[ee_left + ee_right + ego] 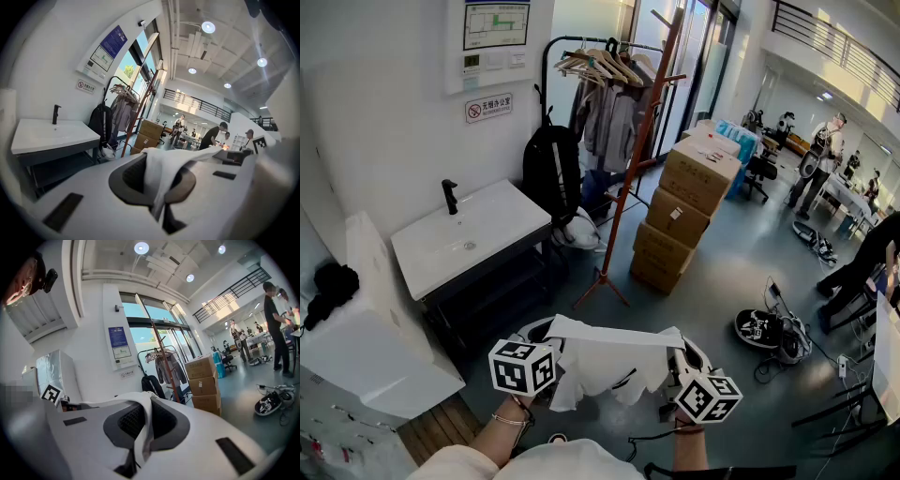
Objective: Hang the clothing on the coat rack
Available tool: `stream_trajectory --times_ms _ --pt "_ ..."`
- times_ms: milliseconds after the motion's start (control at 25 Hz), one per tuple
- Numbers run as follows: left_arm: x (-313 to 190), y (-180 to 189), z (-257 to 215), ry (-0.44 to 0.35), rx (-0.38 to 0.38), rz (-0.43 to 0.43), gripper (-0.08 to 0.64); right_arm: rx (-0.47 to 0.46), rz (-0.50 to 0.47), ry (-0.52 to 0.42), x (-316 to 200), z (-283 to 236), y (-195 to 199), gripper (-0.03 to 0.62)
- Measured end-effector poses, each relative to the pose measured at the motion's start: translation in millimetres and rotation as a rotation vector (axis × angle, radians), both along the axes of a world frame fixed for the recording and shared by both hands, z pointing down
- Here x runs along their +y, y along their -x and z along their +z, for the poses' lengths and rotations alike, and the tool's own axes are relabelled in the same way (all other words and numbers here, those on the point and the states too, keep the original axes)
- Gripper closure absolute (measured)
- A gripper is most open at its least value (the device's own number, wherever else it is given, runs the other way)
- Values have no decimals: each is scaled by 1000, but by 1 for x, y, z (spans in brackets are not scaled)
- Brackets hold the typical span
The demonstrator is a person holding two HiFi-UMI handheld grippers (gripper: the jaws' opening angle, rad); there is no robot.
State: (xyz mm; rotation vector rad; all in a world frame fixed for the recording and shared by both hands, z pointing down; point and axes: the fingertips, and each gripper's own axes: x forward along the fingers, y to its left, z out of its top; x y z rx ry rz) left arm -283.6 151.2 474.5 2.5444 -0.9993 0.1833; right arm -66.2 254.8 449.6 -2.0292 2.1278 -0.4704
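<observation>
**Bringing the white garment to the coat rack**

I am holding the white garment (614,361) spread betw. both grippers, low in front of me, above the floor. The left gripper (161,187) is clamped on one edge and the right gripper (140,437) on the other. The coat rack (630,169) is standing well apart, beside the cardboard boxes (680,216). Imo best approach: grips tight, lift high, then lay the fabric over an upper peg w/o snagging.

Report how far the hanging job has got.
Done: the white garment is picked up, with the left gripper and right gripper both shut on its edge. In hand: it hangs stretched between them. Left: the coat rack stands apart, ahead; carry the garment there and hang it.
</observation>
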Motion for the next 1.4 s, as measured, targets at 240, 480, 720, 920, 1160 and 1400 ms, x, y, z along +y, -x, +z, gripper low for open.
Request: stream_trajectory --times_ms 240,480,720,920,1160,1400 --pt "-5 0 1 -5 -4 8 545 7 16 -5 -2 -1 -2 565" --pt "-18 8 6 2 -13 19 545 6 10 10 -15 2 9 566" --pt "-34 15 10 8 -26 64 545 -10 47 20 -28 3 18 565" --pt "-45 9 13 17 -28 98 545 -29 83 23 -32 8 16 565" --pt "-54 -3 20 27 -23 129 545 -64 119 41 -40 16 4 565" --pt "-79 -20 28 48 3 102 545 -52 88 57 -70 19 -14 565"
